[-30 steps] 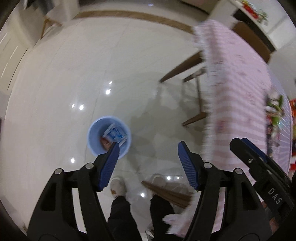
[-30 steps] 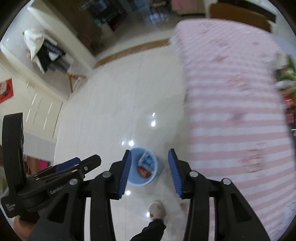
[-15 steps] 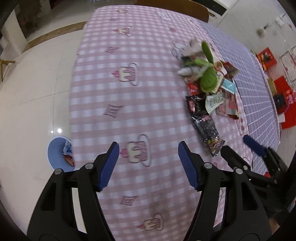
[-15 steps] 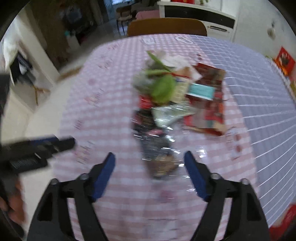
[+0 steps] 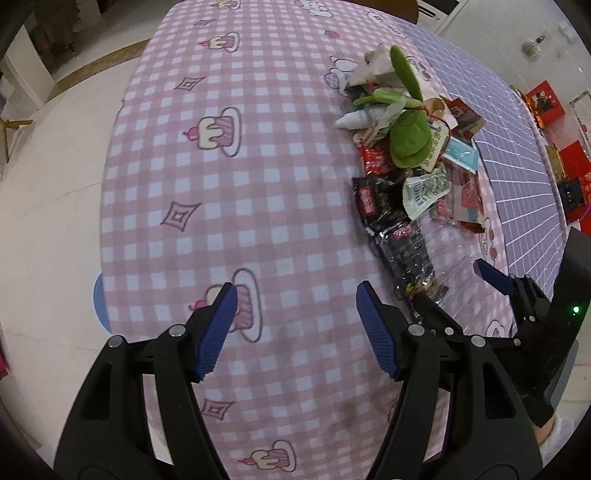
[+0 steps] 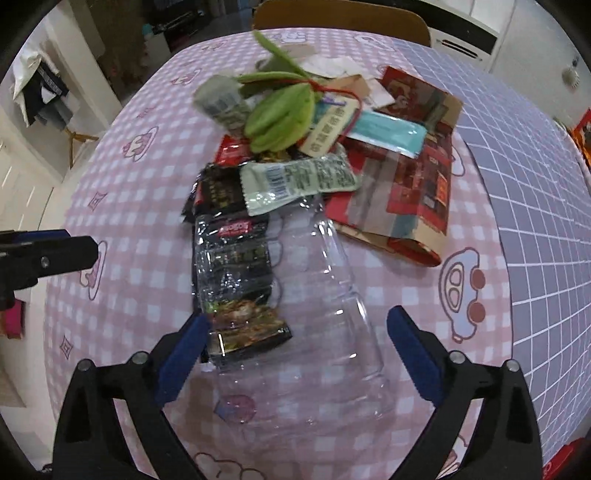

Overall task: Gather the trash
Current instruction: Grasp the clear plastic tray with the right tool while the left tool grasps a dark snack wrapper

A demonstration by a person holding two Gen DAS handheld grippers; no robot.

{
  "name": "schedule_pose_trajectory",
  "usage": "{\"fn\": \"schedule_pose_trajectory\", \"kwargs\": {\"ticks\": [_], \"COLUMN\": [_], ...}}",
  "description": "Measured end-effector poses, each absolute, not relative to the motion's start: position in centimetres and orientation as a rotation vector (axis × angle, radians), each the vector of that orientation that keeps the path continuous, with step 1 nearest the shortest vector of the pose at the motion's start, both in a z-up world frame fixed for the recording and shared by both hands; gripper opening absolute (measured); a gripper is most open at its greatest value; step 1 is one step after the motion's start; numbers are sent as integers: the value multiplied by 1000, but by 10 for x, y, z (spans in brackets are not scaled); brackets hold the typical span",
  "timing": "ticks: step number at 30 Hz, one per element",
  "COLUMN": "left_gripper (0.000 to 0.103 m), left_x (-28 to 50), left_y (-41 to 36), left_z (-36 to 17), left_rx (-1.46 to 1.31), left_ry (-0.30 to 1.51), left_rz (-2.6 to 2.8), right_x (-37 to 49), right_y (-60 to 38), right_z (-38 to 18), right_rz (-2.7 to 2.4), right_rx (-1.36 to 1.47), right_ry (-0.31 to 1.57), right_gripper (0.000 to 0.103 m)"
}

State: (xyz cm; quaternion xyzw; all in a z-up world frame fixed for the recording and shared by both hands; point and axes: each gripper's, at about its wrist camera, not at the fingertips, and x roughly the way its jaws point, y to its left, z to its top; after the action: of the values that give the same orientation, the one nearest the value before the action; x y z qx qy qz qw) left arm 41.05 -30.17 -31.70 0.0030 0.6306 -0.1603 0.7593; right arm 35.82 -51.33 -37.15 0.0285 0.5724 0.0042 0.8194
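Observation:
A heap of trash lies on the pink checked tablecloth (image 5: 229, 206): a black snack wrapper (image 6: 232, 273), a clear plastic bottle (image 6: 332, 317), a pale green packet (image 6: 299, 177), green leaves (image 6: 280, 114), a teal packet (image 6: 388, 131) and a red paper bag (image 6: 410, 177). My right gripper (image 6: 299, 354) is open, its fingers either side of the wrapper's near end and the bottle. My left gripper (image 5: 295, 325) is open and empty over bare cloth, left of the heap (image 5: 406, 155). The blue bin (image 5: 99, 295) peeks out below the table's left edge.
A purple grid cloth (image 6: 535, 184) covers the table's right part. A wooden chair back (image 6: 340, 16) stands at the far side. White tiled floor (image 5: 48, 184) lies to the left. Red boxes (image 5: 546, 103) sit at the far right.
Both grippers swung up from over the blue floor bin to the table. The right gripper has since moved closer to the wrapper and bottle and opened wider; the left stays open.

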Motion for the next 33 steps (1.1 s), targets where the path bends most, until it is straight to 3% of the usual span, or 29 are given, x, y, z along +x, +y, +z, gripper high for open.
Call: {"fn": "schedule_pose_trajectory", "kwargs": {"ticks": [21,23,27,33], "left_gripper": [66,61,36,17], "left_x": [457,460,460,453], "left_y": [-381,-386,-395,-400], "left_z": [-351,-353,-354,-354], "left_rx": [56,64,107,108], "left_ry": [1292,1280,1246,1257], "left_rz": [-449,-472,-514,-582], "right_x": [354,356,366,371], "right_y": [-575,-575,-570,-563], "right_z": [-349,-351,-353,-349], "right_rz": [-211,-208,-206,-205], "right_rx": [360,365,376,366], "right_ry": [1095,1093,1091,1090], "right_gripper": [84,84,84,84]}}
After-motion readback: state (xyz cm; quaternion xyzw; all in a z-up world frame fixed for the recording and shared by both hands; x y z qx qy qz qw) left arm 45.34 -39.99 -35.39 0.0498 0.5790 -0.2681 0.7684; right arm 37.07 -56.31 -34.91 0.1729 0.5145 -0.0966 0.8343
